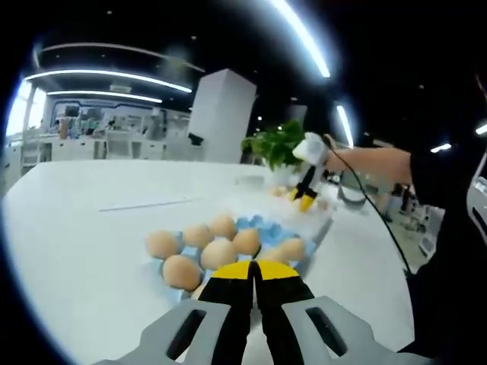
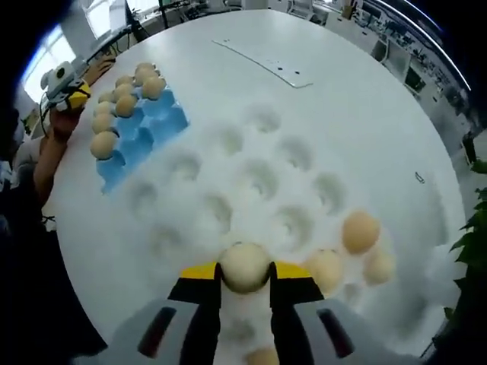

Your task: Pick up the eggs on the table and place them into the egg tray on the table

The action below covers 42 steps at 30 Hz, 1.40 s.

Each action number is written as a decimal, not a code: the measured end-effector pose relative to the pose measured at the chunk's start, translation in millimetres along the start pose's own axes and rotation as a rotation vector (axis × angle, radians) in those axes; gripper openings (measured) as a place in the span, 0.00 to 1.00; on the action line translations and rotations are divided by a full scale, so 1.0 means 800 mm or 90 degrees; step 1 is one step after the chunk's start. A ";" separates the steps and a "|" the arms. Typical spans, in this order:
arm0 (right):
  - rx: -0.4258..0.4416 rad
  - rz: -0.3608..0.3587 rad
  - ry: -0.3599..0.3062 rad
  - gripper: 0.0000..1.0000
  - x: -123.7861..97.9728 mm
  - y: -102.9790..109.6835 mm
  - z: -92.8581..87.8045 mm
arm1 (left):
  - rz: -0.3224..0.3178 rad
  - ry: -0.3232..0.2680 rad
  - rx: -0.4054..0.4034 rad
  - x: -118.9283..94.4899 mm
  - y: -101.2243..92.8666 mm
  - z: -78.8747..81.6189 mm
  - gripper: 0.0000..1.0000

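The right gripper (image 2: pixel 244 280), yellow-tipped, clamps a pale round egg (image 2: pixel 244 266) at six o'clock over the white foam tray (image 2: pixel 259 182). The left gripper (image 1: pixel 255 272) has its jaws pressed together, empty, before the blue egg tray (image 1: pixel 262 226) of brown eggs (image 1: pixel 218 253).

The left gripper (image 1: pixel 255 275) has its jaws pressed together, while the right gripper (image 2: pixel 244 275) clamps an egg (image 2: pixel 244 266).

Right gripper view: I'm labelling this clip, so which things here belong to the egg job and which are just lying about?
Job:
right gripper, shut on an egg
blue egg tray
white egg tray
loose eggs
left gripper

Lying about:
flat strip on the table
plant
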State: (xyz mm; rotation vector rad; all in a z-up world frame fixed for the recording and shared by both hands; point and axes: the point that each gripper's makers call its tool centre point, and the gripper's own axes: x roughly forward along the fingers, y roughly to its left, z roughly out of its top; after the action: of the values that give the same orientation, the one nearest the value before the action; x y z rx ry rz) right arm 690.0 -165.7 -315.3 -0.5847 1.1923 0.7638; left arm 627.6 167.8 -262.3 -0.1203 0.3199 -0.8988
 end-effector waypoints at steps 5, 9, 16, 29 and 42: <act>-0.004 0.001 0.002 0.25 -0.010 0.002 0.001 | 0.002 0.002 0.001 0.001 0.001 -0.002 0.00; -0.009 0.003 0.011 0.25 -0.015 0.003 -0.003 | 0.005 0.006 -0.001 0.001 0.001 -0.005 0.00; -0.010 -0.003 -0.001 0.25 -0.027 0.005 0.001 | 0.008 0.008 -0.003 0.001 0.003 -0.007 0.00; -0.023 0.004 -0.003 0.25 -0.040 0.000 0.013 | 0.008 0.007 -0.006 0.003 0.003 -0.009 0.00; -0.033 0.010 0.001 0.25 -0.038 -0.008 0.039 | 0.008 0.003 -0.008 0.001 0.003 -0.009 0.00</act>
State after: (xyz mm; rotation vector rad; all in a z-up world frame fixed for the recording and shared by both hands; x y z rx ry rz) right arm 708.2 -152.6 -277.5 -0.6197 1.1820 0.8092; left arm 628.0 169.0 -270.0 -0.1279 0.3314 -0.8846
